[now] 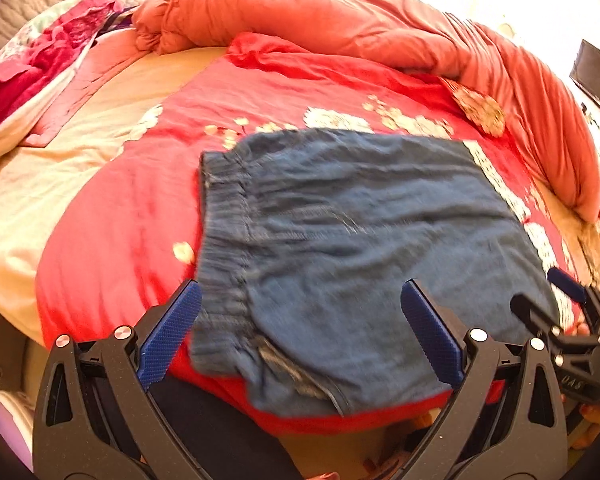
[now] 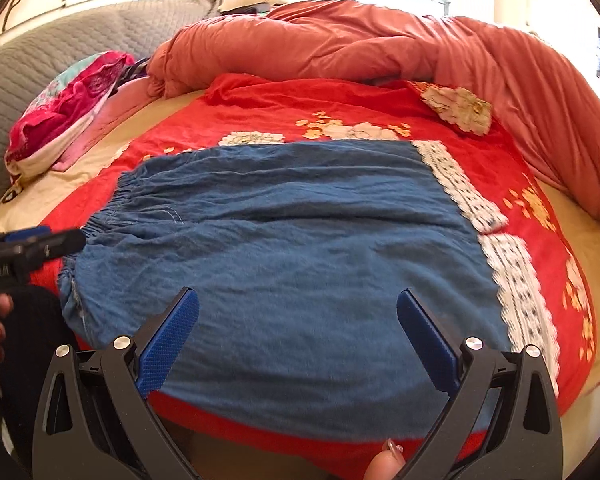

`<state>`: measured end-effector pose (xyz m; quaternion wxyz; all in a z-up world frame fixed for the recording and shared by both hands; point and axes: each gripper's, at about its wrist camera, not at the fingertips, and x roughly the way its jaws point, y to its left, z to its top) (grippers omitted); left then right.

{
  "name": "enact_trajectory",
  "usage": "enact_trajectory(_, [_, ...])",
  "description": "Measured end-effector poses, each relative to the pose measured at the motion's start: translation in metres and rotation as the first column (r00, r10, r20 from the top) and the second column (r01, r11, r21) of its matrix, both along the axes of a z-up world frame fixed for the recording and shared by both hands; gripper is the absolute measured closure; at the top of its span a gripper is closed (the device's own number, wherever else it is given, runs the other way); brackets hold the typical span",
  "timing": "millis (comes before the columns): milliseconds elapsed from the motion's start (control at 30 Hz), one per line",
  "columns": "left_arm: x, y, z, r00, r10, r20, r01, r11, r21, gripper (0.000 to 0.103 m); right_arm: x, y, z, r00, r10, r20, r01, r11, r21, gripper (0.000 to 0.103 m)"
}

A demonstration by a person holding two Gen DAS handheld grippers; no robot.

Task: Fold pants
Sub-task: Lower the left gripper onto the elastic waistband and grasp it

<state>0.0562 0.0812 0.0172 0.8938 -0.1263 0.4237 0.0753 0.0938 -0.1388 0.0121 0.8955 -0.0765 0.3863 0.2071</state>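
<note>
Blue denim pants [image 1: 352,240] with a white lace hem [image 1: 512,200] lie flat on a red floral blanket [image 1: 132,216], elastic waistband [image 1: 220,208] to the left. My left gripper [image 1: 300,300] is open and empty above the pants' near edge by the waistband. In the right wrist view the same pants [image 2: 300,248] show with the lace hem [image 2: 500,248] at the right. My right gripper [image 2: 298,308] is open and empty over the pants' near middle. The left gripper [image 2: 40,240] shows at that view's left edge, the right gripper [image 1: 560,304] at the left view's right edge.
A bunched salmon quilt [image 2: 380,48] runs along the back and right of the bed. A pink and red pillow pile [image 2: 68,108] lies at the back left before a grey quilted headboard [image 2: 40,60]. The cream sheet [image 1: 40,200] lies left of the blanket.
</note>
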Motion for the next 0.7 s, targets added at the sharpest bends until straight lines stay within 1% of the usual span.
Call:
enact_trajectory(67, [0.009, 0.011, 0.001, 1.000, 0.018, 0.001, -0.018, 1.000, 0.008, 0.009, 0.007, 0.006, 0.001, 1.000, 0.012, -0.002, -0.012, 1.000, 0.001, 0.004])
enact_trajectory(267, [0.047, 0.050, -0.001, 0.998, 0.058, -0.036, -0.057, 0.998, 0.031, 0.009, 0.033, 0.027, 0.011, 0.998, 0.057, 0.024, -0.057, 0.998, -0.017, 0.004])
enact_trajectory(333, [0.060, 0.063, -0.003, 0.996, 0.073, -0.044, -0.071, 0.997, 0.039, 0.009, 0.044, 0.033, 0.013, 0.997, 0.076, 0.017, -0.076, 0.997, 0.001, 0.004])
enact_trajectory(467, [0.083, 0.083, -0.013, 0.992, 0.101, -0.074, -0.095, 0.992, 0.078, 0.009, 0.060, 0.050, 0.015, 0.993, 0.110, 0.034, -0.109, 0.993, -0.039, 0.004])
enact_trajectory(500, [0.087, 0.086, -0.015, 0.992, 0.101, -0.071, -0.096, 0.992, 0.081, 0.009, 0.063, 0.053, 0.015, 0.992, 0.118, 0.036, -0.116, 0.992, -0.044, 0.004])
enact_trajectory(633, [0.098, 0.094, -0.024, 0.995, 0.089, -0.035, -0.087, 0.995, 0.042, 0.009, 0.084, 0.068, 0.013, 0.987, 0.157, 0.018, -0.156, 0.987, -0.049, 0.004])
enact_trajectory(700, [0.102, 0.102, -0.031, 0.994, 0.111, -0.019, -0.110, 0.994, 0.010, 0.009, 0.095, 0.075, 0.011, 0.986, 0.165, 0.012, -0.164, 0.985, -0.057, 0.004])
